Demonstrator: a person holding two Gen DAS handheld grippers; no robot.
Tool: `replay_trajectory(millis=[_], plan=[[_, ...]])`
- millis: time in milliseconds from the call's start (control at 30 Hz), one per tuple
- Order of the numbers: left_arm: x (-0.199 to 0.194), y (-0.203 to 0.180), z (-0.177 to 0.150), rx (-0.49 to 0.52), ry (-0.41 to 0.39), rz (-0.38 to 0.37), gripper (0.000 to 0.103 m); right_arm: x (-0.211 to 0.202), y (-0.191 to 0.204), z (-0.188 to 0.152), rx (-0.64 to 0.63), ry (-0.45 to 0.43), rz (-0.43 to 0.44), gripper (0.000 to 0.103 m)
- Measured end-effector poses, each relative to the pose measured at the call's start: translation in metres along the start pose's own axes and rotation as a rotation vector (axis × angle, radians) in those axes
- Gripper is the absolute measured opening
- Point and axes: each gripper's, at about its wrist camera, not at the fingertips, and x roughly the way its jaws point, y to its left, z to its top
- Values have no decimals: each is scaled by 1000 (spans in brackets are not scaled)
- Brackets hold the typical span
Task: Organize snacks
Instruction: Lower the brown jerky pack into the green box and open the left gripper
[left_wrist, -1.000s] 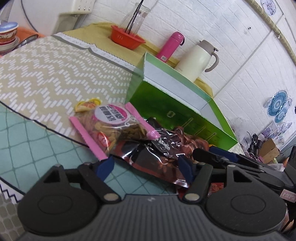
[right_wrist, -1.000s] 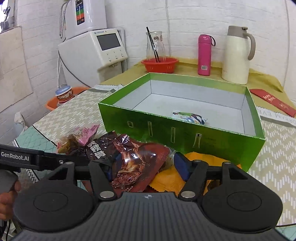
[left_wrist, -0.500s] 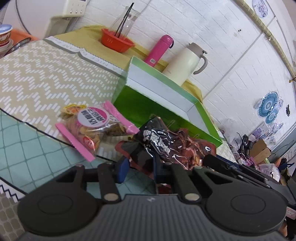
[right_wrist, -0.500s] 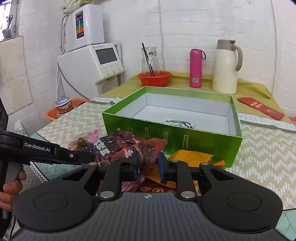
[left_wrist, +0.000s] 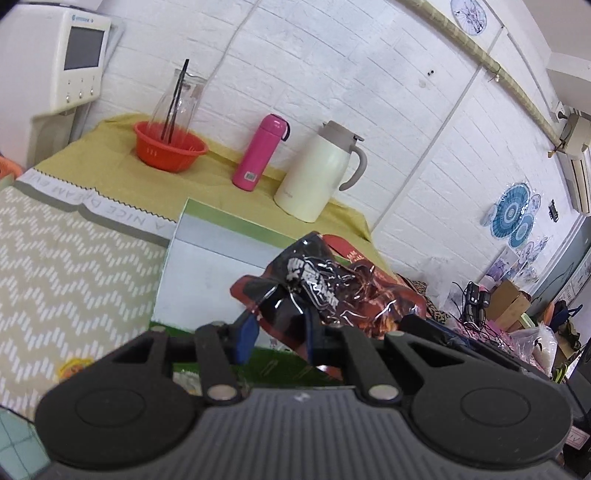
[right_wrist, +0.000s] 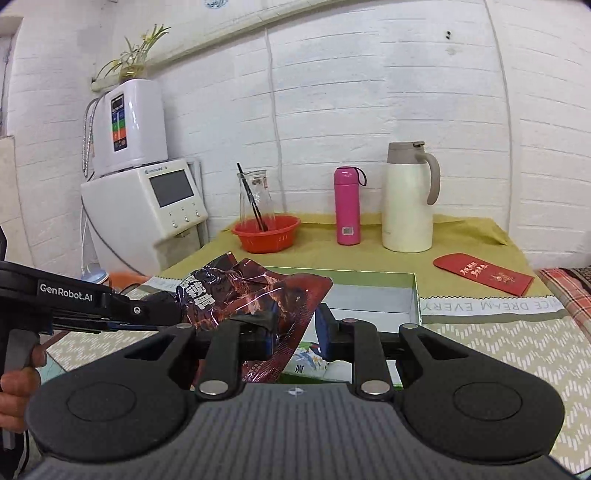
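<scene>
Lifted snack bag (left_wrist: 332, 288) between both claws

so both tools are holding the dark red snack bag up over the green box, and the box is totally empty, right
Not quite: the green box is not empty. The right wrist view shows a small white and blue packet lying inside it. The rest holds: the left tool and the right tool both grip the dark red snack bag above the box.

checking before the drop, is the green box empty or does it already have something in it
Not empty: a small white-and-blue snack packet lies on the pale floor of the green cardboard box.
</scene>
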Motion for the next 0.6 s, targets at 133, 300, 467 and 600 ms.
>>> replay_trajectory(millis=[133,300,467,600], plan=[[32,11,15,-4,37,25,4,31,-11,2,37,24,-14,43],[67,26,23,-14,85,62,4,67,-20,0,66,75,-24,43],[90,37,23,-16,124,93,4,92,-31,-8,110,135,-4,45],[94,37,24,7,123,71,23,100,-34,-13,104,156,5,67]])
